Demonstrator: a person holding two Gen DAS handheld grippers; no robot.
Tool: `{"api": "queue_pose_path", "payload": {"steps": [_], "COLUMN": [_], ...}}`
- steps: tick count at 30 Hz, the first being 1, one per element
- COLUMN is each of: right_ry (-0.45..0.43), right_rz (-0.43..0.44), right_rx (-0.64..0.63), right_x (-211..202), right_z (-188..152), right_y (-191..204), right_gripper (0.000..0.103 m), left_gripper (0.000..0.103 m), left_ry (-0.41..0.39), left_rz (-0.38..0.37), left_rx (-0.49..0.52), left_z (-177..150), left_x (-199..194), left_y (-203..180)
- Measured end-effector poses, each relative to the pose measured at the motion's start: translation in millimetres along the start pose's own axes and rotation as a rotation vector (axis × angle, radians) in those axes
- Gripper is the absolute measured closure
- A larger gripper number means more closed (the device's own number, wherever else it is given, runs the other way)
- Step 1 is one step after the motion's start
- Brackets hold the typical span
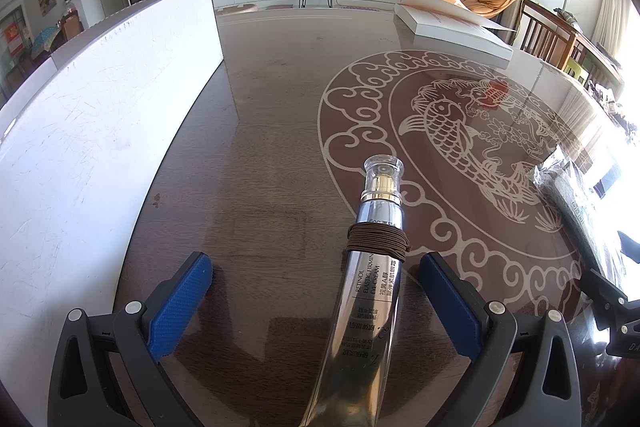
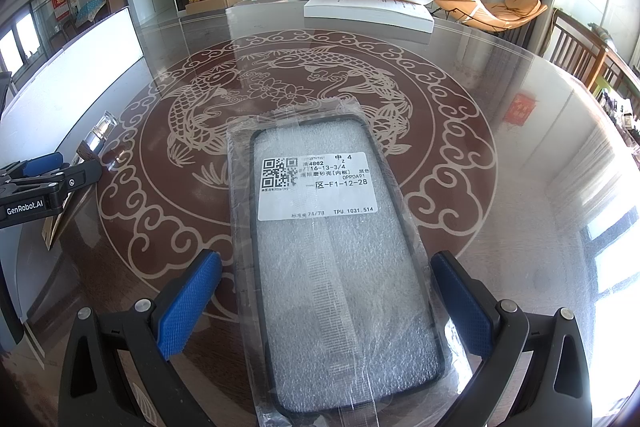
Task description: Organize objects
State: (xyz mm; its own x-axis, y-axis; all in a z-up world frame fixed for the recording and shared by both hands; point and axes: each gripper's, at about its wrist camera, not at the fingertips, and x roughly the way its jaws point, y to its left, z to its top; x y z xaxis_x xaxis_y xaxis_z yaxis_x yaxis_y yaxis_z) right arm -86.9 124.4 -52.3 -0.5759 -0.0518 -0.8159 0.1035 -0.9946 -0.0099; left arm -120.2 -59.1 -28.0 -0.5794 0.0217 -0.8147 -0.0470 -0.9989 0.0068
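A silver eye-cream tube [image 1: 370, 291] with a clear cap and a brown hair tie around its neck lies on the glass table between the blue pads of my left gripper [image 1: 316, 281]. The jaws stand wide open and touch nothing. A black phone case in a clear plastic bag [image 2: 332, 251] with a white label lies between the pads of my right gripper [image 2: 326, 279], which is also open. The tube's cap [image 2: 102, 131] and the left gripper's body [image 2: 44, 187] show at the left of the right wrist view. The bagged case's edge [image 1: 568, 195] shows at the right of the left wrist view.
A large white board [image 1: 92, 131] stands along the table's left side. A white flat box [image 2: 368, 11] with a tan flap lies at the far edge. The table [image 2: 520, 187] has a fish pattern under glass. Wooden chairs [image 1: 552, 35] stand at the right.
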Motion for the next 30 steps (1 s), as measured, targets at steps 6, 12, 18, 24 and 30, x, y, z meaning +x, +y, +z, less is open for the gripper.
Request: {"api": "queue_pose_path", "payload": {"steps": [6, 12, 18, 24, 30], "right_ry": [0.000, 0.000, 0.000, 0.098, 0.283], "right_rz": [0.000, 0.000, 0.000, 0.029, 0.120], "right_rx": [0.000, 0.000, 0.001, -0.038, -0.084], "right_x": [0.0, 0.6, 0.5, 6.8, 25.8], "right_z": [0.0, 0.1, 0.1, 10.7, 47.7], "right_y": [0.0, -0.1, -0.1, -1.1, -5.1], "right_gripper": [0.000, 0.000, 0.000, 0.000, 0.009], "left_gripper": [0.000, 0.000, 0.000, 0.000, 0.050], "left_ry": [0.000, 0.000, 0.062, 0.257, 0.181], "left_rz": [0.000, 0.000, -0.032, -0.079, -0.128], "left_rx": [0.000, 0.000, 0.033, 0.141, 0.229], "left_z": [0.0, 0.0, 3.5, 0.8, 9.0], "left_x": [0.0, 0.0, 0.1, -9.3, -17.9], "left_y": [-0.1, 0.0, 0.3, 6.1, -17.7]}}
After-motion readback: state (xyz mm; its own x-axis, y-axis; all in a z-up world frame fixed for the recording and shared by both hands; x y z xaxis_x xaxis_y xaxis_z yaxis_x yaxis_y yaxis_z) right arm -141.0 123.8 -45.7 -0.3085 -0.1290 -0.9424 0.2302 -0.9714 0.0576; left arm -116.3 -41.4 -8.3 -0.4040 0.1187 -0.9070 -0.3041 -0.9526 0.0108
